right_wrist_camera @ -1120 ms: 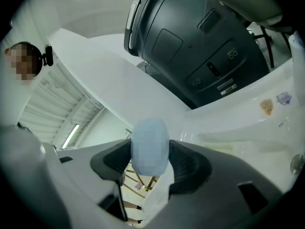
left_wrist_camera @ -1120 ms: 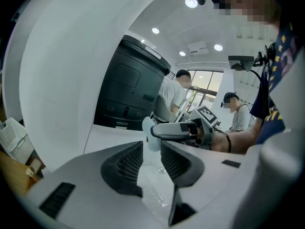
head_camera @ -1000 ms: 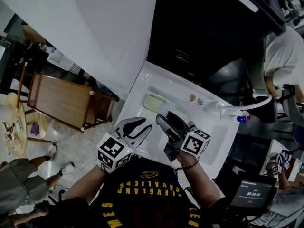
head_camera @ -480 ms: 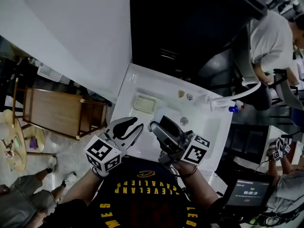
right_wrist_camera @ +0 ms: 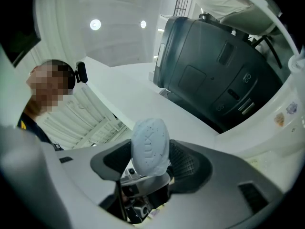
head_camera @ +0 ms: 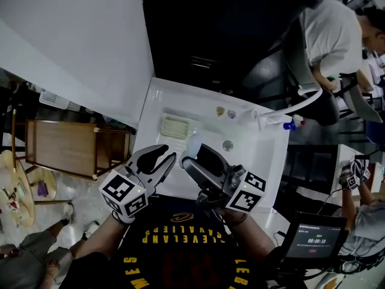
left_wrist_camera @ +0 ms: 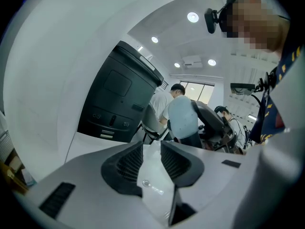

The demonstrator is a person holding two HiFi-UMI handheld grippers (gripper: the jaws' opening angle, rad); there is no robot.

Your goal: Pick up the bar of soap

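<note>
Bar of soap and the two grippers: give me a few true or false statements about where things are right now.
1. The pale oval bar of soap is clamped between the right gripper's jaws. True.
2. The soap lies on the ridged rectangular soap dish. False: the dish holds no soap; the right gripper holds it above the white sink.
3. The left gripper is shut on a sponge. False: its jaws stand apart with nothing between them.
4. A white faucet stands at the sink's rim. True.
</note>
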